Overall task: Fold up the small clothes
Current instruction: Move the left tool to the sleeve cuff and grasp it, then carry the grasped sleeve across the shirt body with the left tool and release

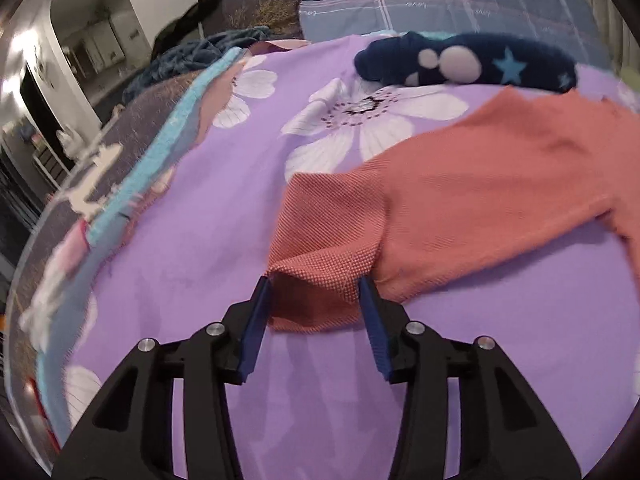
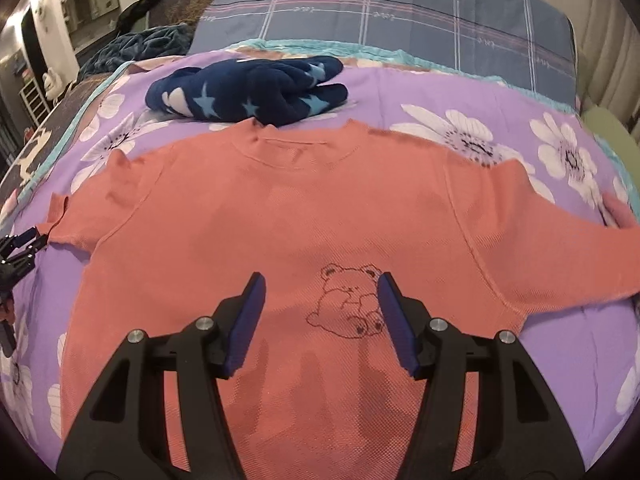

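At the far left a dark teal blanket [image 2: 140,46] lies bunched beyond the edge of the purple flowered sheet [image 1: 192,232]; nearer, the left gripper [image 1: 316,288] sits low at the left sleeve [image 1: 332,236] of the coral shirt [image 2: 300,216], its jaws spread either side of the cuff and not clenched on it, so I judge it is placed to pinch that sleeve and carry it inward; in the right wrist view it shows small at the left edge, right at the cuff. The shirt lies flat and face up across the middle of the bed, collar far, hem near, laid out so the folds can fall square; a bear drawing [image 2: 348,304] marks its chest. Beyond the collar sits a navy star-patterned garment [image 2: 248,92], apparently set aside. The right gripper [image 2: 322,300] hovers over the bear, jaws released and holding nothing; whether it touches the cloth I cannot tell. The right sleeve [image 2: 592,256] stretches off rightward.
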Motion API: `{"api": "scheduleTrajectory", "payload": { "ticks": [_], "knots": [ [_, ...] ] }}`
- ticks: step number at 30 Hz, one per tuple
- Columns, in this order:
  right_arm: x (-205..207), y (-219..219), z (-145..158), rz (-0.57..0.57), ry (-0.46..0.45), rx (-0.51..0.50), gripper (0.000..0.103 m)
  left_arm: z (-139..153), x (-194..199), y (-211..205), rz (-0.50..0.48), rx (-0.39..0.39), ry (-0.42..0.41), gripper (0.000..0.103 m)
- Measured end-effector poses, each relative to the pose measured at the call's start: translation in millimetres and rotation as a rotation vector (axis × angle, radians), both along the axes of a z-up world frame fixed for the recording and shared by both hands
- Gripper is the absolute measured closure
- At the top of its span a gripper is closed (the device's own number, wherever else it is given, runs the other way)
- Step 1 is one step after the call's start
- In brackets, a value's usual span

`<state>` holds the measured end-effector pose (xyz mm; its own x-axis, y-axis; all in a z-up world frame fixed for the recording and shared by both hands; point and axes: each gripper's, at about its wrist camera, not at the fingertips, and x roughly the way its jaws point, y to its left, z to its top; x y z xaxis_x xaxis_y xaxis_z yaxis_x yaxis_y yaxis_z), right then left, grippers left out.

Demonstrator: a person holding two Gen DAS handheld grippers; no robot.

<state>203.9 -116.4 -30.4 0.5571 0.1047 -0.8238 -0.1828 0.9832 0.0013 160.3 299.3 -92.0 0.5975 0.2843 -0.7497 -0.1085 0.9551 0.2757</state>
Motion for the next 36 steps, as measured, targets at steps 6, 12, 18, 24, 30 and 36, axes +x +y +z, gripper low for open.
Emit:
{"api": "scheduleTrajectory", "payload": {
  "ticks": [6, 12, 18, 24, 30, 36],
  "knots": [
    [-6, -8, -1, -0.011, -0.016, -0.010, 0.044, -3, 23, -1, -0.002, 0.029, 0.060, 0.099],
    [-6, -24, 3, -0.039, -0.023, 0.022, 0.044, 39, 17, -22, -0.044, -0.040, -0.040, 0.099],
    [-12, -40, 7, -0.048, -0.040, 0.053, 0.044, 87, 9, -63, -0.121, -0.151, -0.116, 0.099],
    [-13, -54, 17, -0.046, -0.054, 0.121, 0.044, 119, 1, -169, -0.318, -0.310, -0.171, 0.099],
    [-10, -56, 20, 0.000, -0.039, 0.182, 0.043, 47, -24, -287, -0.498, -0.439, 0.032, 0.099],
    [-3, -35, 4, 0.137, 0.099, 0.306, 0.044, 11, -31, -300, -0.515, -0.466, 0.098, 0.099]
  ]
}}
